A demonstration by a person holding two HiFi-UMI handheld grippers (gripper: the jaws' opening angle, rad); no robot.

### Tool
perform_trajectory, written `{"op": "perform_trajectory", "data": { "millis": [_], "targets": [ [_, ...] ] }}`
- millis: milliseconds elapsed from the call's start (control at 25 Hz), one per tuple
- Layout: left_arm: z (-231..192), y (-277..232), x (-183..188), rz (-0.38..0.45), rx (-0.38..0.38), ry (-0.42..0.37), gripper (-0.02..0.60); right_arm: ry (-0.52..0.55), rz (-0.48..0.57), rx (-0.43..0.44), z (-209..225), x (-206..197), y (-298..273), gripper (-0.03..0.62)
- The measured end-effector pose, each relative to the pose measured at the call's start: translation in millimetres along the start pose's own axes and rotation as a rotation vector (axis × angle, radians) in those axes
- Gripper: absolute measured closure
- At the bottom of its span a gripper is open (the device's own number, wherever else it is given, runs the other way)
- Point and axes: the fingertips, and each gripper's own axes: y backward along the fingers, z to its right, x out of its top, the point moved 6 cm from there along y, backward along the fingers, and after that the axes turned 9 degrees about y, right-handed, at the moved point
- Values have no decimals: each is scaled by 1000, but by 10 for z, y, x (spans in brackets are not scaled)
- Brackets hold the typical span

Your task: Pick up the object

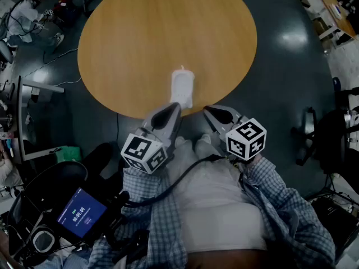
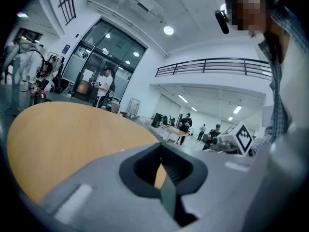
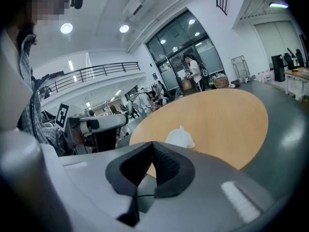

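Note:
A white, pouch-like object (image 1: 182,87) lies on the round wooden table (image 1: 134,38), close to its near edge. In the right gripper view the white object (image 3: 179,138) shows just past the jaw tips. My left gripper (image 1: 174,107) hovers over the table's near edge, right beside the object's near end, jaws shut with nothing in them. In its own view the left gripper (image 2: 161,147) blocks the object from sight. My right gripper (image 1: 209,111) is off the table edge to the object's right. Its jaws (image 3: 152,144) meet at the tips and hold nothing.
Dark floor surrounds the table. A device with a lit blue screen (image 1: 82,213) sits at lower left, a desk with clutter (image 1: 22,116) at far left, and a chair base (image 1: 307,129) at right. People stand far off in both gripper views.

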Motion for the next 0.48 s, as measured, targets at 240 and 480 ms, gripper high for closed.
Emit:
{"op": "perform_trajectory", "data": {
  "millis": [240,480],
  "targets": [
    [-9,11,-10,-1,0,2,578,10,-8,-2,-11,-17,2,588],
    [0,2,-4,-2,-2,2,578,21,-16,-6,-20,-18,11,588]
  ]
}}
